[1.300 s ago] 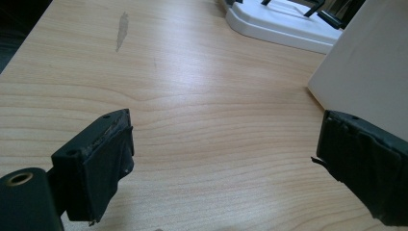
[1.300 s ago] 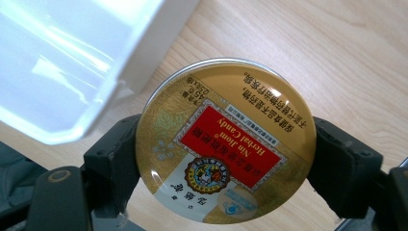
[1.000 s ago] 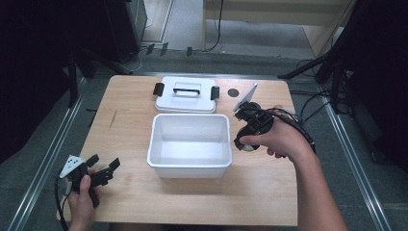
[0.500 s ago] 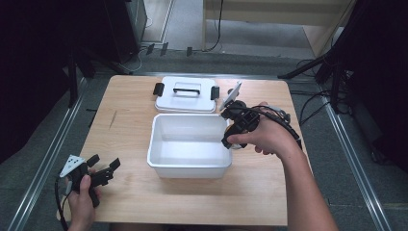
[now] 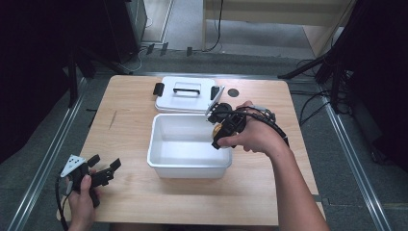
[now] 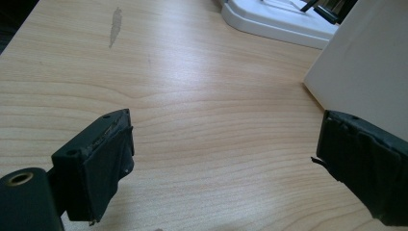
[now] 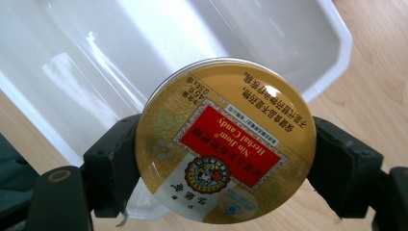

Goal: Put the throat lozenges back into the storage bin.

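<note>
A round gold candy tin (image 7: pixel 226 139) with a red label is clamped between the black pads of my right gripper (image 7: pixel 223 161), which is shut on its rim. From the high view the tin (image 5: pixel 217 129) and right gripper (image 5: pixel 220 126) hang over the right rim of the white plastic bin (image 5: pixel 190 168); its bare inside (image 7: pixel 144 53) lies below the tin. My left gripper (image 5: pixel 105 162) rests low at the table's front left, open, with bare wood between its jaws (image 6: pixel 223 144). The bin's side wall (image 6: pixel 365 72) stands just right of it.
The bin's white lid (image 5: pixel 185 96) with a black handle and side clips lies flat behind the bin, its edge (image 6: pixel 274 19) far off in the left gripper view. A small dark round mark (image 5: pixel 233 92) sits right of the lid. Dark floor and cables surround the table.
My right hand has carried the tin leftward, from beside the bin's right wall to over its right rim. The left hand has stayed put.
</note>
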